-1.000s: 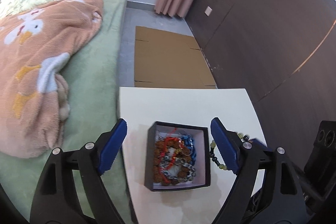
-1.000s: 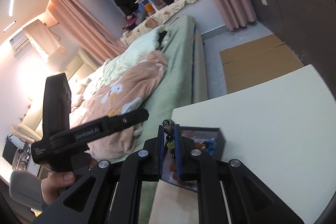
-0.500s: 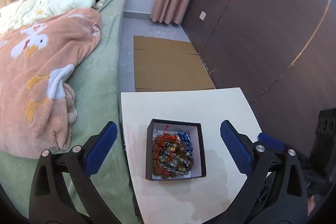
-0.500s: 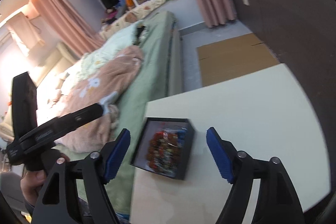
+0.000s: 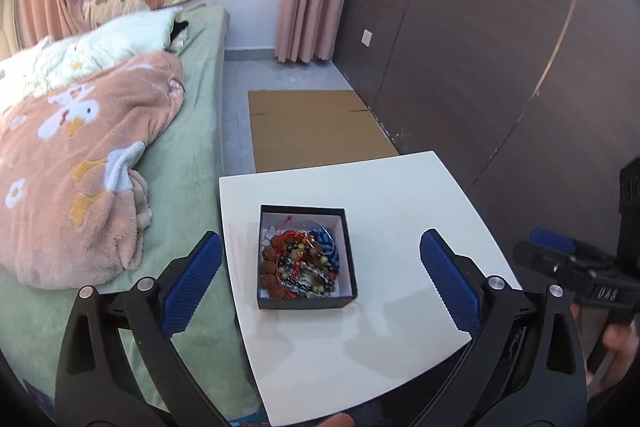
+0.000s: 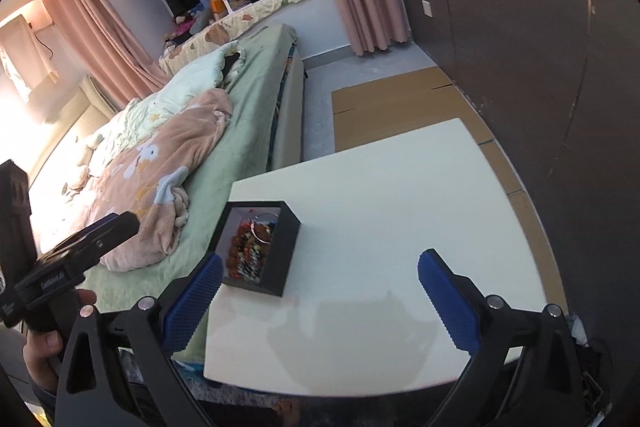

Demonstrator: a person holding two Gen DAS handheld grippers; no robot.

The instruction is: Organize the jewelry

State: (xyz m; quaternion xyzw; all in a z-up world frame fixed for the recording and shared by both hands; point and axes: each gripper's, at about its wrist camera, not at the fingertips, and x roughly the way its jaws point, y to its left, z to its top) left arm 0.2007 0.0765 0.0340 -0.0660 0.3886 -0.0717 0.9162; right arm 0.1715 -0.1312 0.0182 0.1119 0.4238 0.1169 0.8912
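A black square box (image 5: 306,301) with a white lining sits on the white table (image 5: 400,211), full of tangled bead bracelets (image 5: 298,263) in red, brown, blue and dark colours. My left gripper (image 5: 320,281) is open and empty, raised above and behind the box. In the right wrist view the box (image 6: 280,259) is at the table's left side, with the beads (image 6: 248,253) inside. My right gripper (image 6: 320,299) is open and empty, raised over the near part of the table (image 6: 400,207).
A bed with a green sheet (image 5: 188,155) and a peach blanket (image 5: 76,163) borders the table's left side. Flat cardboard (image 5: 312,127) lies on the floor beyond the table. A dark wood wall (image 5: 500,47) runs along the right.
The right gripper, shut on a bead bracelet a second ago, has opened and the bracelet now lies in the box. Both grippers have drawn back and up from the box.
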